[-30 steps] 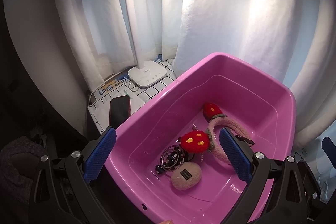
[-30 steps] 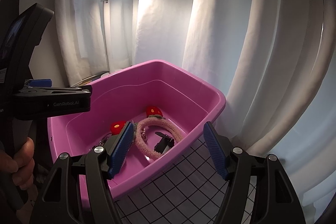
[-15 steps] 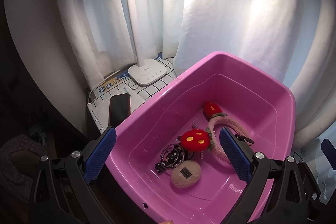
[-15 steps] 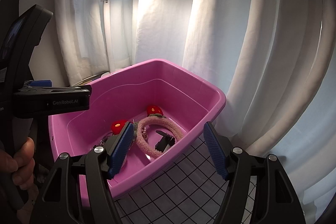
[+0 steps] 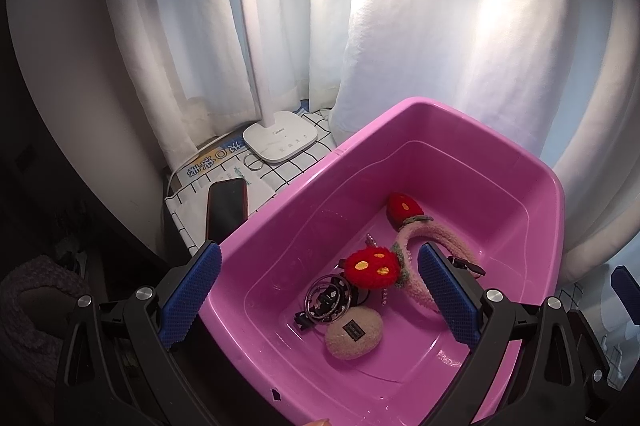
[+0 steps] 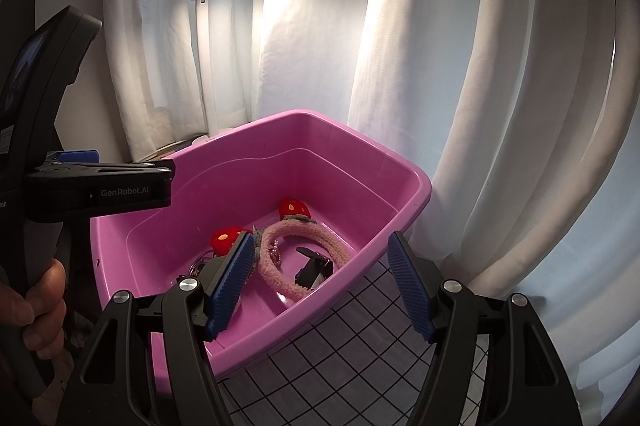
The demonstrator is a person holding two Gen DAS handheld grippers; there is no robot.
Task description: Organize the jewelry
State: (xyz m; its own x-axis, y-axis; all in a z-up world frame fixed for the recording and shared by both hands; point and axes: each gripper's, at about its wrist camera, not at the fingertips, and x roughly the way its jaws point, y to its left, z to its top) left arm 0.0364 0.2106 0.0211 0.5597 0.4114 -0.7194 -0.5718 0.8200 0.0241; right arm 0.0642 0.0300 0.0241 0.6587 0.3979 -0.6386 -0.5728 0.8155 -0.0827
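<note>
White curtains (image 5: 460,38) hang behind a pink plastic tub (image 5: 448,130) on a grid-patterned tablecloth (image 6: 352,354), a lit desk lamp (image 5: 280,142) at far left. Both the left gripper (image 5: 320,300) and the right gripper (image 6: 320,286) hover with jaws spread, holding nothing. In the tub lie a fuzzy pink headband (image 5: 436,238), a red strawberry clip (image 5: 372,270), a beige clip (image 5: 354,334) and a metal ring piece (image 5: 326,300). A dark phone (image 5: 226,204) rests left of the tub.

A pink plastic tub (image 5: 532,170) holds the jewelry on its floor: a fuzzy pink headband (image 5: 436,242) with two red strawberries (image 5: 372,268), a beige fuzzy clip (image 5: 354,332), a dark metal ring piece (image 5: 326,296) and a black clip (image 6: 314,264).
</note>
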